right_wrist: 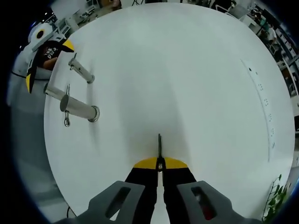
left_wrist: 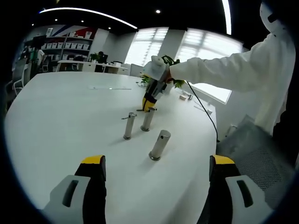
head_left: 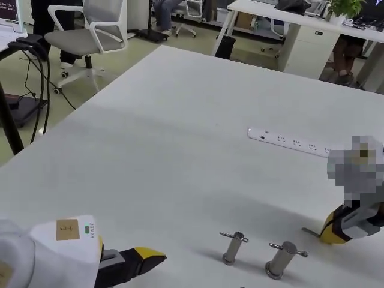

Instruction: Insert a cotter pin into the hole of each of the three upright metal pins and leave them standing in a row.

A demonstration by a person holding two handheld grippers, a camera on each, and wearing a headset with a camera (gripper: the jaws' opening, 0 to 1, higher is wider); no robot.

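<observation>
Clenched in right gripper (right_wrist: 160, 163): one cotter pin (right_wrist: 159, 144). Upright on white table (head_left: 180, 120): three metal pins (left_wrist: 129, 126), two fitted with cotter pins, one near left gripper (left_wrist: 157, 161) bare. Jaws there released, wide apart.

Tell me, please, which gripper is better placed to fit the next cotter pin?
Right. The right gripper is shut on a cotter pin, ready for the bare metal pin; the left gripper is open and empty.

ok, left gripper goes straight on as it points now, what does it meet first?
Probably the bare metal pin, standing upright roughly centred ahead of the left gripper, jaws open; depth from the fisheye is uncertain.
</observation>
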